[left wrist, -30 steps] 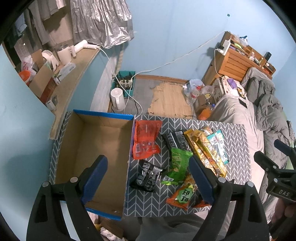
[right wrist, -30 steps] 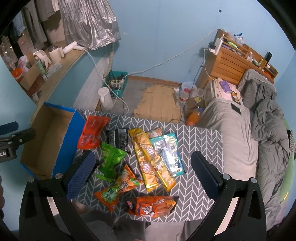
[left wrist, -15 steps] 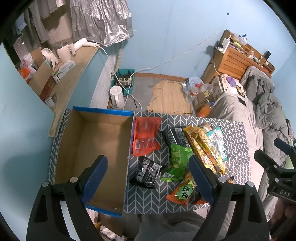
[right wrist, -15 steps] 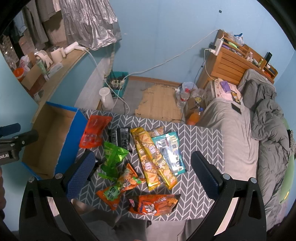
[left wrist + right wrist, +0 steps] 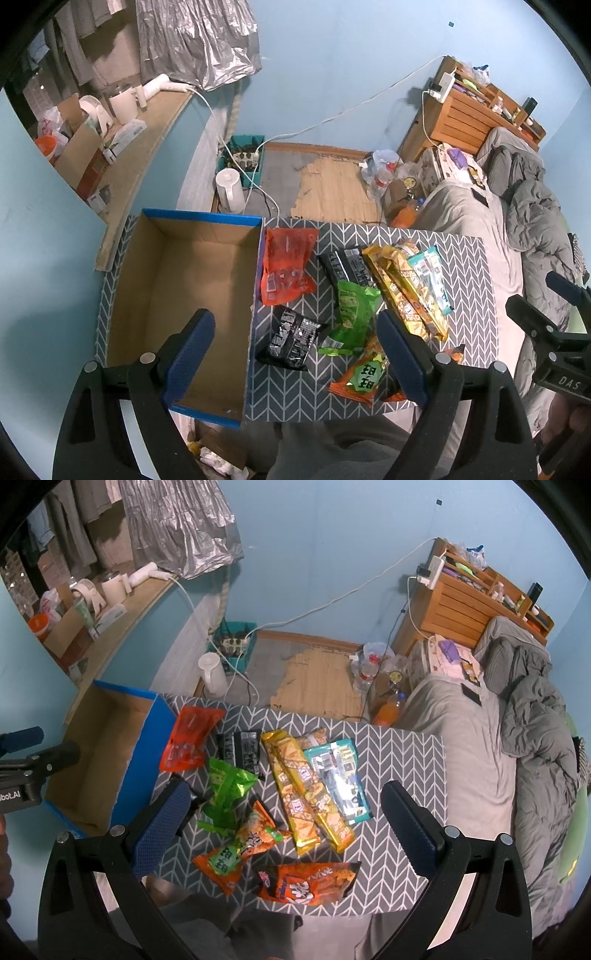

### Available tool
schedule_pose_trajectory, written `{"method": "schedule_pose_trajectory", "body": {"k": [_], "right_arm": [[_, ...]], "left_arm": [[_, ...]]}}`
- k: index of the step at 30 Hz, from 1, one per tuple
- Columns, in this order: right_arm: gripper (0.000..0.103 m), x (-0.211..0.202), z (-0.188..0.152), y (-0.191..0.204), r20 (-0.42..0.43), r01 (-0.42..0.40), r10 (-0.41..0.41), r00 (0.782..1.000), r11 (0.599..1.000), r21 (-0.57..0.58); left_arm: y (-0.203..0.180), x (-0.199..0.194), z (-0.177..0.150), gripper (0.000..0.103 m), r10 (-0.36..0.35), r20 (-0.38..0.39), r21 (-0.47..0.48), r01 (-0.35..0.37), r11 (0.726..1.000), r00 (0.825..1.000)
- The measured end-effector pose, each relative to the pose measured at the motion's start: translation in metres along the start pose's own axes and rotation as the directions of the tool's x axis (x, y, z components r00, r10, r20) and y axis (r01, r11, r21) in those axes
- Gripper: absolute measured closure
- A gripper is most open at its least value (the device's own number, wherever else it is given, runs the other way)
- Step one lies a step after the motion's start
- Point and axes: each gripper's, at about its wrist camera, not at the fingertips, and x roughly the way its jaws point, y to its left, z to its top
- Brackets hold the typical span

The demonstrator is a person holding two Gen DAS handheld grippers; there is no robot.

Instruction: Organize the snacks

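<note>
Several snack packets lie on a grey chevron table (image 5: 469,266): a red-orange pouch (image 5: 286,267), a small black packet (image 5: 293,338), a green bag (image 5: 351,314), yellow bars (image 5: 299,786), a teal pack (image 5: 340,779), and orange bags (image 5: 240,849) (image 5: 308,882). An empty blue-rimmed cardboard box (image 5: 184,280) stands at the table's left. My left gripper (image 5: 295,354) is open and empty, high above the box edge and black packet. My right gripper (image 5: 284,823) is open and empty, high above the orange bags.
The floor beyond the table holds a white kettle (image 5: 229,190), a power-strip crate (image 5: 243,158) and bottles (image 5: 364,674). A bed with grey bedding (image 5: 517,738) runs along the right. A wooden shelf (image 5: 122,147) with clutter is at left.
Both grippers have drifted slightly back from the table, so the snacks sit a little lower in view. Nothing has been grasped or moved.
</note>
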Motion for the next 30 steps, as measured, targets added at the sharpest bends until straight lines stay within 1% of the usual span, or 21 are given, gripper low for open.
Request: {"method": "schedule_pose_trajectory", "body": {"k": [10, 24, 30], "right_arm": [[0.002, -0.006, -0.012, 0.003, -0.007, 0.007, -0.007, 1.0, 1.0, 0.004], [0.002, 0.0, -0.011, -0.007, -0.025, 0.018, -0.018, 1.0, 0.999, 0.031], [0.002, 0.003, -0.014, -0.011, -0.038, 0.03, -0.028, 0.999, 0.999, 0.044]], "left_arm": [[-0.003, 0.001, -0.003, 0.012, -0.004, -0.001, 0.005, 0.004, 1.0, 1.0], [-0.009, 0.007, -0.002, 0.012, -0.021, -0.029, 0.031, 0.022, 0.999, 0.999], [-0.012, 0.012, 0.001, 0.012, -0.029, -0.037, 0.059, 0.031, 0.998, 0.999]]}}
